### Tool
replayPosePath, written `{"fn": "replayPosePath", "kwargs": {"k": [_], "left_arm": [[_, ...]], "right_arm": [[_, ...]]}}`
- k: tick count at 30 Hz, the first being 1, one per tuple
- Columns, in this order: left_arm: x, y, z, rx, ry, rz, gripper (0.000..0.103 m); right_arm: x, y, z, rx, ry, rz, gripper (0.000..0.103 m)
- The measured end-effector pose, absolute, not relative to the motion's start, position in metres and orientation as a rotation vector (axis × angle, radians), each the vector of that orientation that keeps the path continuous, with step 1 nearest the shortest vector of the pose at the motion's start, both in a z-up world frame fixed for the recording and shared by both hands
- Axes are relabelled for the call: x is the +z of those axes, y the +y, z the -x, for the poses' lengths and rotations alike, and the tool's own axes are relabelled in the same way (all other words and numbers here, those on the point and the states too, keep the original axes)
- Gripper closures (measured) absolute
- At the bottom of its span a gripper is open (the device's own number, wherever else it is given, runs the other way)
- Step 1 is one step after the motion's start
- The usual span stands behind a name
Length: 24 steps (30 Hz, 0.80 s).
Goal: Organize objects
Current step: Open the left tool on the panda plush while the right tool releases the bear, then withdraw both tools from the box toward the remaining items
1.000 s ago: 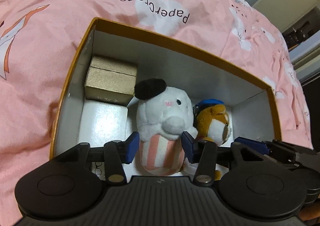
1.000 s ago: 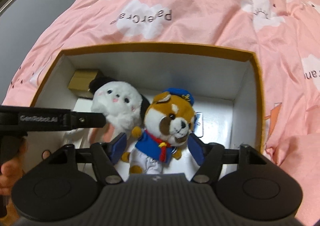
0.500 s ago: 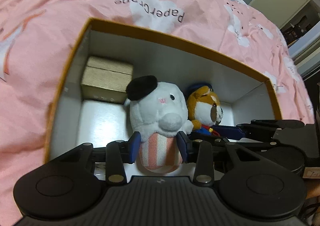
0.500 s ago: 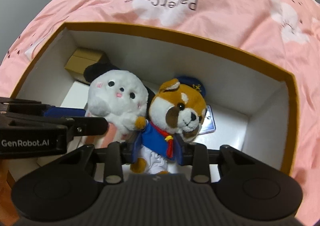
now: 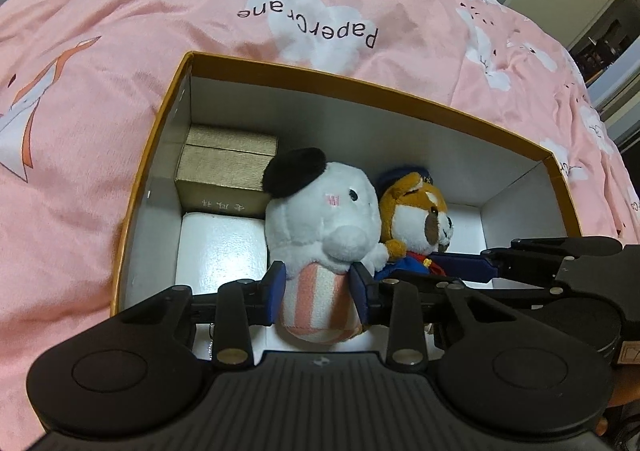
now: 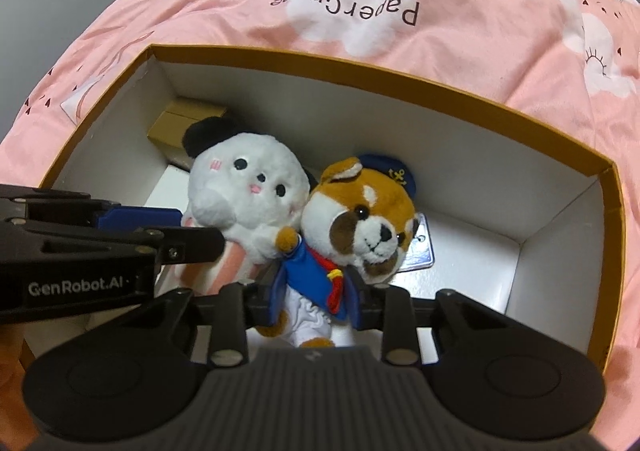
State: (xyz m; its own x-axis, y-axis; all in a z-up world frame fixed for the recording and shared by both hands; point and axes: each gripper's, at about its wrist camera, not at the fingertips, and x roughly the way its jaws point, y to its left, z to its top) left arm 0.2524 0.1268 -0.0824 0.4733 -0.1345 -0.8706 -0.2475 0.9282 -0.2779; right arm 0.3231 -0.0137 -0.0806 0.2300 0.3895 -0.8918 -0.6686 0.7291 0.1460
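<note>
A white plush with a black ear and pink-striped body [image 5: 324, 227] is upright inside an orange-rimmed white box [image 5: 360, 89]. My left gripper [image 5: 318, 291] is shut on its striped body. A brown dog plush in a blue sailor suit [image 6: 352, 219] is pressed against its right side. My right gripper [image 6: 314, 299] is shut on the dog's body. In the right wrist view the white plush [image 6: 244, 187] sits left of the dog, with the left gripper's fingers [image 6: 136, 221] reaching in from the left. The dog [image 5: 416, 215] also shows in the left wrist view.
A gold box [image 5: 226, 167] and a white box [image 5: 220, 247] lie in the big box's left end. A small flat card [image 6: 420, 247] lies on the floor behind the dog. The box [image 6: 400, 81] rests on a pink printed bedspread [image 5: 100, 51].
Both grippers have closed from open onto the plushes' bodies. Both plushes now stand more upright and higher against the box, pressed together.
</note>
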Motion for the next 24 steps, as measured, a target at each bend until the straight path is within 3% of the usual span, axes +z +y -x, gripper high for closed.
{"fn": "replayPosePath", "kwargs": {"k": [8, 16, 24], "left_arm": [[-0.056, 0.126, -0.23, 0.06, 0.966, 0.369, 0.062], [0.005, 0.09, -0.143, -0.026, 0.761, 0.222, 0.062], [-0.006, 0.051, -0.077, -0.147, 0.875, 0.169, 0.062]], "right_arm": [[-0.045, -0.032, -0.292, 0.716, 0.978, 0.307, 0.064], [0.006, -0.089, -0.205, 0.703, 0.753, 0.171, 0.063], [0.005, -0.136, -0.124, 0.663, 0.811, 0.137, 0.063]]}}
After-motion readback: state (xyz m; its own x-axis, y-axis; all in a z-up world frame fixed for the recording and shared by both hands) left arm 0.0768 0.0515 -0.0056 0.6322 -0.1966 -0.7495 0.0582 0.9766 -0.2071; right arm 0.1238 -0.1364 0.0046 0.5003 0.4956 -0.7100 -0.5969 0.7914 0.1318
